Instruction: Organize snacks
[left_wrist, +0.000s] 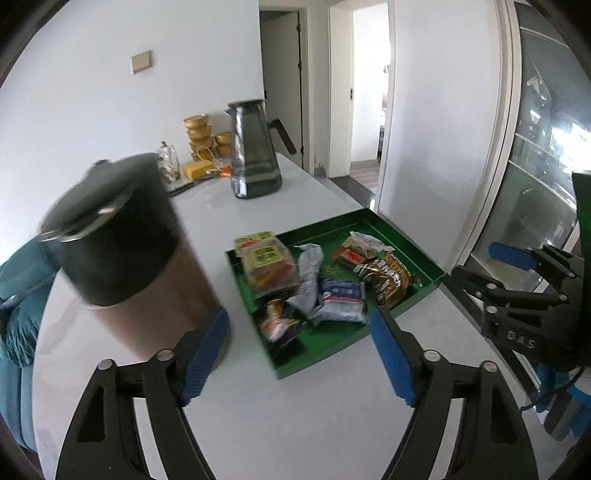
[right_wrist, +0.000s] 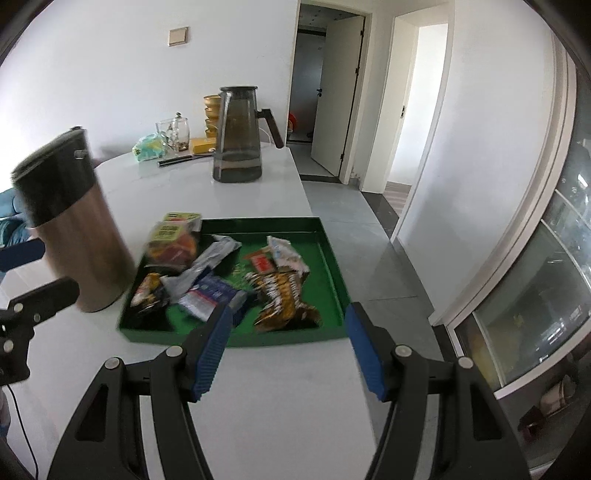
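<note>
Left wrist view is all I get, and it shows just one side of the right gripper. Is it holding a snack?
Observer: No. The right gripper is open, with nothing between its blue pads, and points at the green rectangular tray.
Operator: Is anything hidden behind the tall steel flask with the black lid?
Observer: Yes. Past that flask, a crumpled green-and-white bag lies at the far end of the white table, beside a clear glass jar.
</note>
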